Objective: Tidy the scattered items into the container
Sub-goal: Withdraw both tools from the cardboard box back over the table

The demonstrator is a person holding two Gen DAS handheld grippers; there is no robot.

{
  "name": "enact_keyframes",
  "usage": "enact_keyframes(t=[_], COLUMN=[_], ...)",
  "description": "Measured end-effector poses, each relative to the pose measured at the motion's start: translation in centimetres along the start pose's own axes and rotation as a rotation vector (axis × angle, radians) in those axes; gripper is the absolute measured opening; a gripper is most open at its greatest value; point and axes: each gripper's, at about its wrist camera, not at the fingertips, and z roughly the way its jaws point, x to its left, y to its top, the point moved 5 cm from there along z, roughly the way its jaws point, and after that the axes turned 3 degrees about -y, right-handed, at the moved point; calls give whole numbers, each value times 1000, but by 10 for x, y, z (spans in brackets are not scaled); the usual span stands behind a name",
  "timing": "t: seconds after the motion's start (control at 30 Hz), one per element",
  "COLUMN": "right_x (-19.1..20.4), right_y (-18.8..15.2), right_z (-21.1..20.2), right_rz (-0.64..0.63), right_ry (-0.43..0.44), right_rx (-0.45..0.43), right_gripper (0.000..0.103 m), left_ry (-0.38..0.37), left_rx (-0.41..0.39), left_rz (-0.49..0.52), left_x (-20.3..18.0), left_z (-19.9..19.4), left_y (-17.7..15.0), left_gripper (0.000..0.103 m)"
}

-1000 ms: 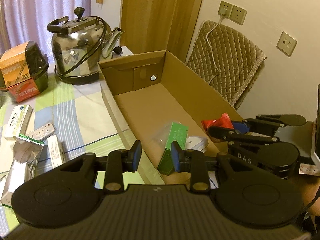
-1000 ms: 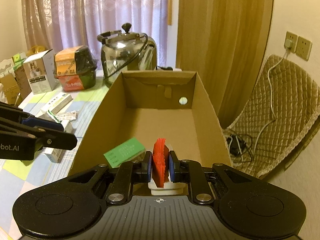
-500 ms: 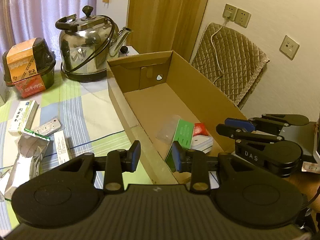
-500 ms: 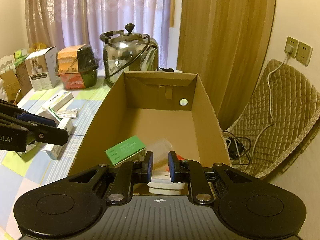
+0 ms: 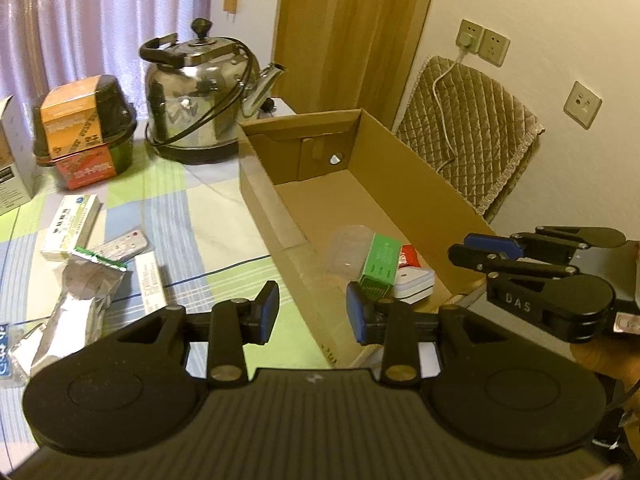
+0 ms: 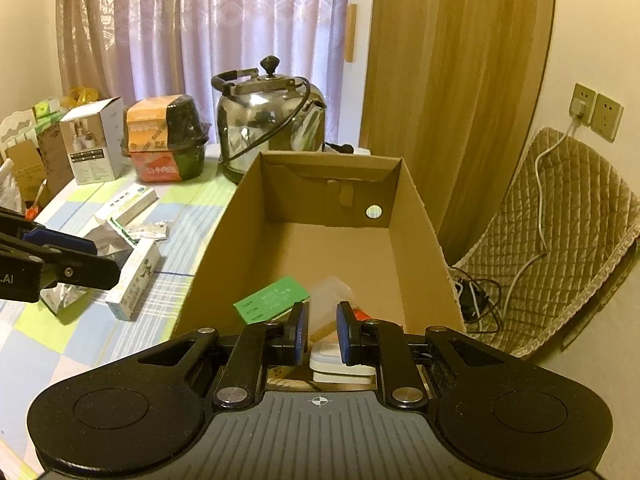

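Several items lie loose on the checked tablecloth (image 5: 208,208) at the left: a white and green medicine box (image 5: 71,227), a blister strip (image 5: 122,245), a silver foil pouch (image 5: 76,312) and a narrow white box (image 5: 151,280). The left gripper (image 5: 312,314) hangs above the near left wall of the cardboard box (image 5: 420,184), its jaws spread wide with nothing between them. Inside the carton's near end lie a clear plastic piece (image 5: 346,248), a green box (image 5: 380,268) tilted on a white case (image 5: 414,282), and a red packet (image 5: 408,256) touching that case. At the right, the right gripper (image 6: 322,332) hovers over the carton's near end, jaws parted a little and empty.
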Motion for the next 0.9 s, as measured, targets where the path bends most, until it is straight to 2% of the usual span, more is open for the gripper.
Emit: enact_keyframes(t=[0.13,0.23,0.47,0.5,0.53,0.57,0.6,0.67,0.9], right_x=[9,16,34,38,42,46,50,61,101], right_y=[4,6,8,8,8,9,9,10,13], right_z=[-11,-21,-38,-40,-42,-44,-48,-55,-67], right_rz=[-10,-16,-17,-18,-18,-18,-19,-37,-66], right_ry=[4,9,25,31,38,35,30,45,118], right_rx=[-25,-43,-71,-73,-75,-82,-106,-138,-142], right_gripper=[21,21,21,26,39,85,97,97,97], left_ry=[28,62,179,198,217,234,251,277,333], left_rx=[-9,-18,-15,-11,-7,-5,-3,2,8], left_rz=[-15,-32,-102,-110,-118,-125,-132,-153,-197], left_x=[12,25,74,81,88,93,100,112,140], left_z=[-16,-31,-70,-76,-82,-87,-93,-105,-131], left_y=[-9,-21,-64,-70,-75,-80,-85,-95,-118], left_gripper=[33,45,64,65,67,69,69,69,75])
